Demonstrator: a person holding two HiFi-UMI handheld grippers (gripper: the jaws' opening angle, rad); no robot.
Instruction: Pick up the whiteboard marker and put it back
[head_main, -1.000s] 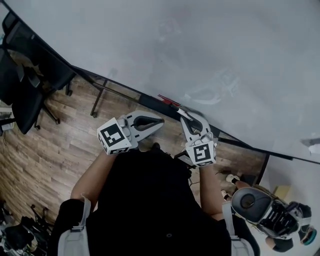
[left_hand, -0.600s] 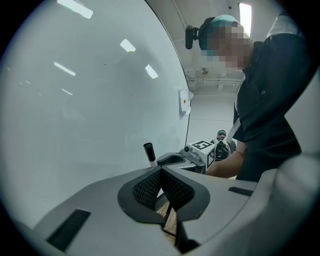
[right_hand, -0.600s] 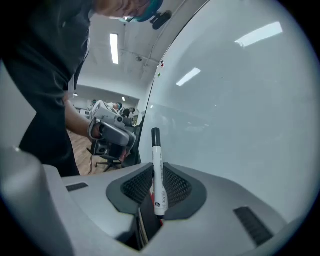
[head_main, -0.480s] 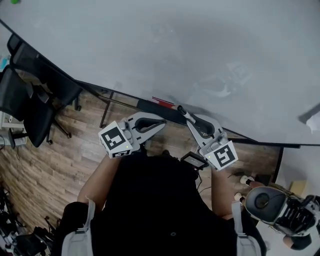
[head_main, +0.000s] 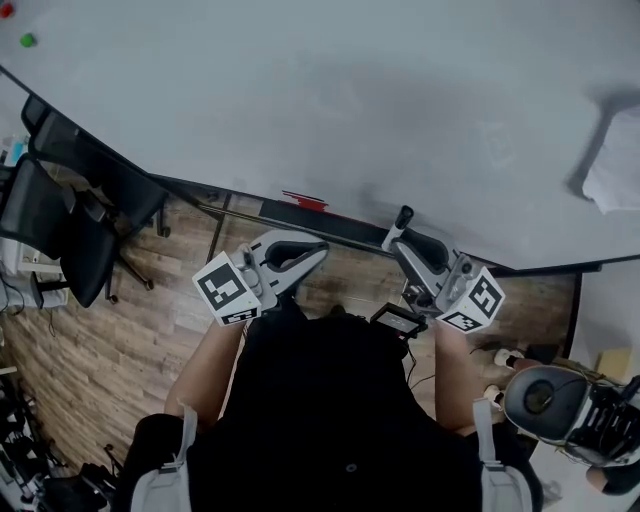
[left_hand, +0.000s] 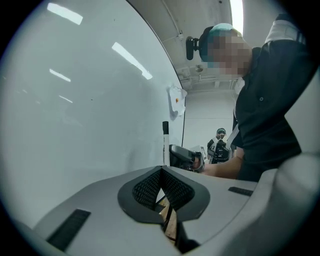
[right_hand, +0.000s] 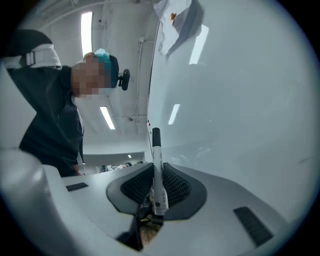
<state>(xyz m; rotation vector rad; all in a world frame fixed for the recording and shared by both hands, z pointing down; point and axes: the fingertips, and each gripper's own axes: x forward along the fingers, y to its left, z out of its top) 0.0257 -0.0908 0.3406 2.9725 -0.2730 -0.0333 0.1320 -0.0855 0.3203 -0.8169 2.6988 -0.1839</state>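
A: Right tool (head_main: 399, 243), state?

B: Clamped on the whiteboard marker (right_hand: 157, 165). It sits upright between the ribbed black pads (right_hand: 134, 187), gripped on the lower barrel. The black cap end pokes well past the tips.

A: Left tool (head_main: 317, 248)?

B: Jaws together, nothing in them. It's level beside the right tool, and from it the marker (left_hand: 165, 142) shows off ahead, standing up out of the other tool.

A: How will the marker handle?

B: My guess is light, a rigid plastic tube, no flex. The barrel is smooth, white and round with some print low down, so it could roll or twist in the jaws. The rubbery ribbing on the pads should stop that. It doesn't look fragile, so a firm squeeze is fine.

A: Best hold?

B: Mid to lower barrel, across its width, as now. That leaves the long end free, though, so knocking the cap on something could lever it round.

A: Surroundings?

B: The whiteboard (head_main: 350, 100) is just ahead of both tools, glossy, flat and hard, with ceiling lights reflecting off it. The marker tip (head_main: 403, 214) is close to the board; I can't tell if it's touching. A red marker (head_main: 304, 200) lies beyond the left tool's tips, at the board's lower edge.
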